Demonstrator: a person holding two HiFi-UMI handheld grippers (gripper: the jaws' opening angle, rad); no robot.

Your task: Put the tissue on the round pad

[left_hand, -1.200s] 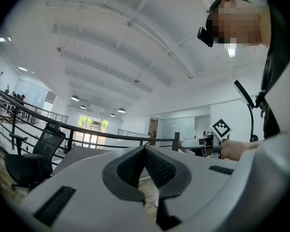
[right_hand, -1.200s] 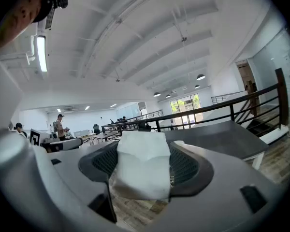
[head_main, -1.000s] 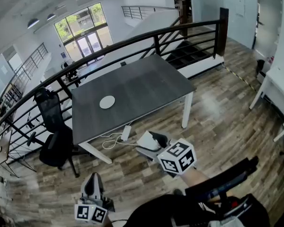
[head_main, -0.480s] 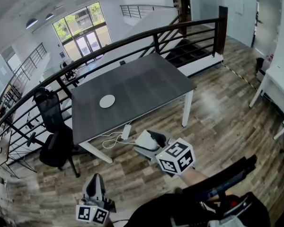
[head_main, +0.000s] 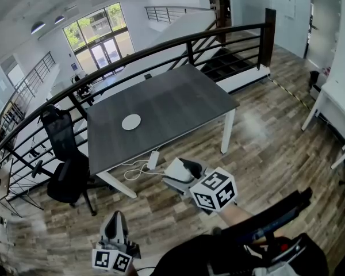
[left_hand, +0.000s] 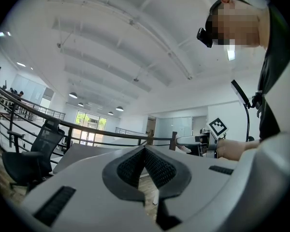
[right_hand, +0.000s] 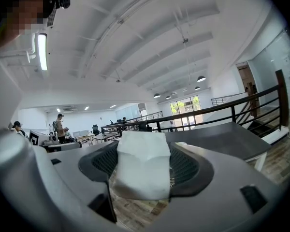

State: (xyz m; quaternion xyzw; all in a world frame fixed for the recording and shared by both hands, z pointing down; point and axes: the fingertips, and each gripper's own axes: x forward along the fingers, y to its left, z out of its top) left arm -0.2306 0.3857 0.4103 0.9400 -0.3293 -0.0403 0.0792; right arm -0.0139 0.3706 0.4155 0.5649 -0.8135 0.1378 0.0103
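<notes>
— Where does the round pad (head_main: 131, 122) sit?
— On the table (head_main: 178, 102), toward its left end. The railing (head_main: 161, 49) runs behind the table, and the chair (head_main: 66, 154) stands off that left end.
— And the tissue (head_main: 175, 170)?
— Between the jaws of the right gripper (head_main: 185, 169), over the floor (head_main: 264, 148) in front of the table, well apart from the pad. The left gripper (head_main: 115, 217) hangs nearer us, to its left.
</notes>
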